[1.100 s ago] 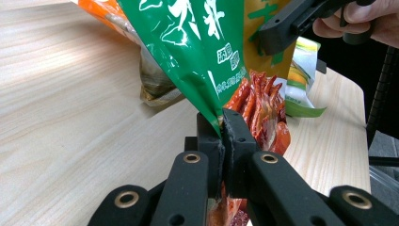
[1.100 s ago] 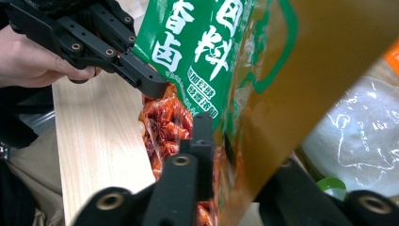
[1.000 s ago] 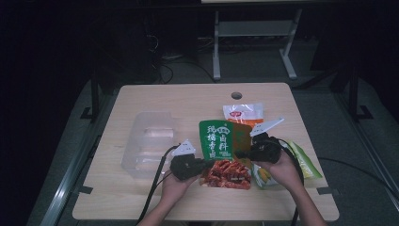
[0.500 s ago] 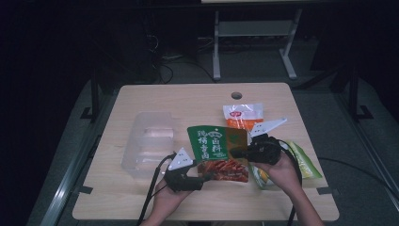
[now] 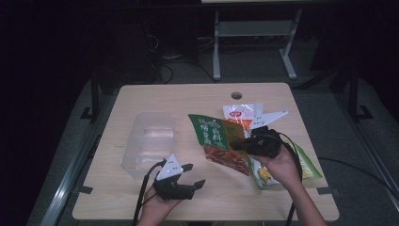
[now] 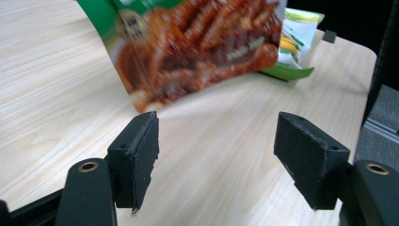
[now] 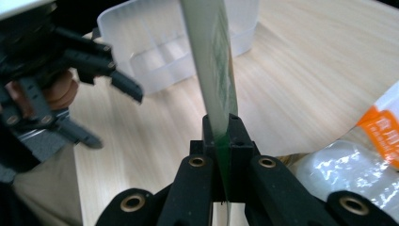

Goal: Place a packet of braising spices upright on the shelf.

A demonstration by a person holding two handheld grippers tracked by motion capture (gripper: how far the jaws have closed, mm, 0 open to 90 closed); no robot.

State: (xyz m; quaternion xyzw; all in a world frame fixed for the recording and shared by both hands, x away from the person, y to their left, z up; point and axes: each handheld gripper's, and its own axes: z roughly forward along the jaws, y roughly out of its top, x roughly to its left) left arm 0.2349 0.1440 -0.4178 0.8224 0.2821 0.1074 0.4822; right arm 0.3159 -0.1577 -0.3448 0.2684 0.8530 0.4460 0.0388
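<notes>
Each black gripper [image 5: 192,176] has 2 foam-padded jaws, brass-ringed pivots, a trailing cable and a grey three-cornered plate.

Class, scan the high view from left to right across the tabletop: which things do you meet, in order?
Clear bin → left gripper → green snack bag → right gripper → yellow-green packet.

The green snack bag [image 5: 220,141] carries large white Chinese characters on its upper green part, but they are too small to read with certainty. At about 1 o'clock from it, the white and orange packet [image 5: 241,114] has a small red logo, also not legible.
</notes>
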